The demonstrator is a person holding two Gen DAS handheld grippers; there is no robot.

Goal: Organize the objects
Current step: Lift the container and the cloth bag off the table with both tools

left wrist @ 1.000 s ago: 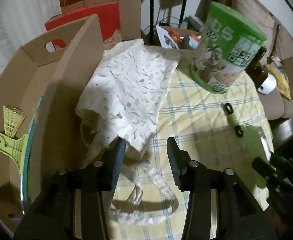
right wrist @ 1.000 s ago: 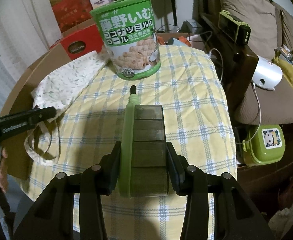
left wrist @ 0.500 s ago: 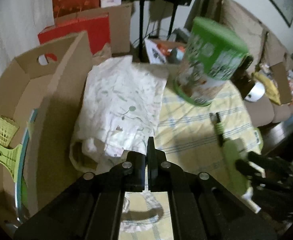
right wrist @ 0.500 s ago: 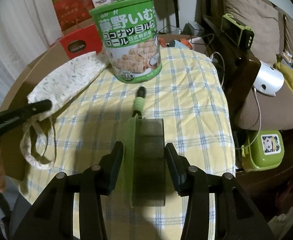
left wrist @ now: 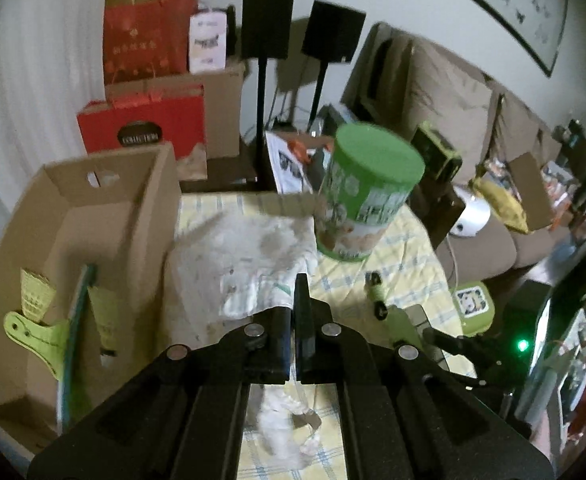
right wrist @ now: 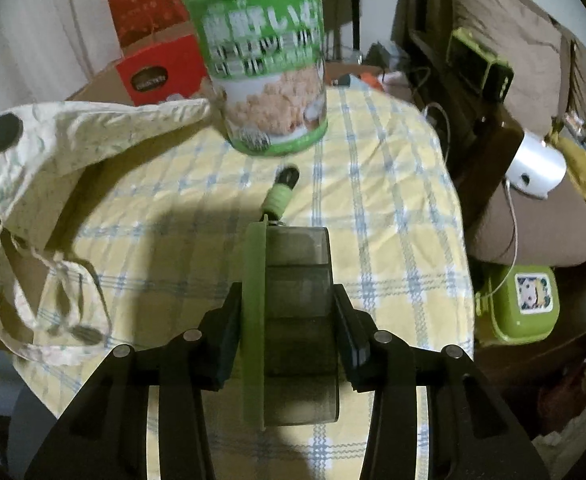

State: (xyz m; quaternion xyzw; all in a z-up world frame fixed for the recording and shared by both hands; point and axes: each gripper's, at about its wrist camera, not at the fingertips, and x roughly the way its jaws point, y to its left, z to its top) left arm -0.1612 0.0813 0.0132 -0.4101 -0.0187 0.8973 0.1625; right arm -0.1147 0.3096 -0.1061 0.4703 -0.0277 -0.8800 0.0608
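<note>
From the left wrist view, my left gripper (left wrist: 293,320) was clenched on the edge of the pale cloth bag (left wrist: 253,260), its jaws pressed together with the fabric pinched between them and part of the bag hanging below. The rest of the bag draped over the yellow checked tablecloth (left wrist: 393,260), beside the open cardboard box (left wrist: 105,220). That box already held a green clip (left wrist: 33,330) and what looked like a shuttlecock (left wrist: 33,292), so I judged some sorting done. The green snack tin (left wrist: 365,196) stood on the table.

From the right wrist view, my right gripper (right wrist: 289,332) was grasping a smoky compartment case with a green lid (right wrist: 293,320), pads against its two sides, held above the tablecloth (right wrist: 393,200). The cloth bag (right wrist: 73,140) hung lifted at the left, and the snack tin (right wrist: 265,72) stood beyond the case.

By my reckoning the bag, the case and the tin all remained to be put away.
</note>
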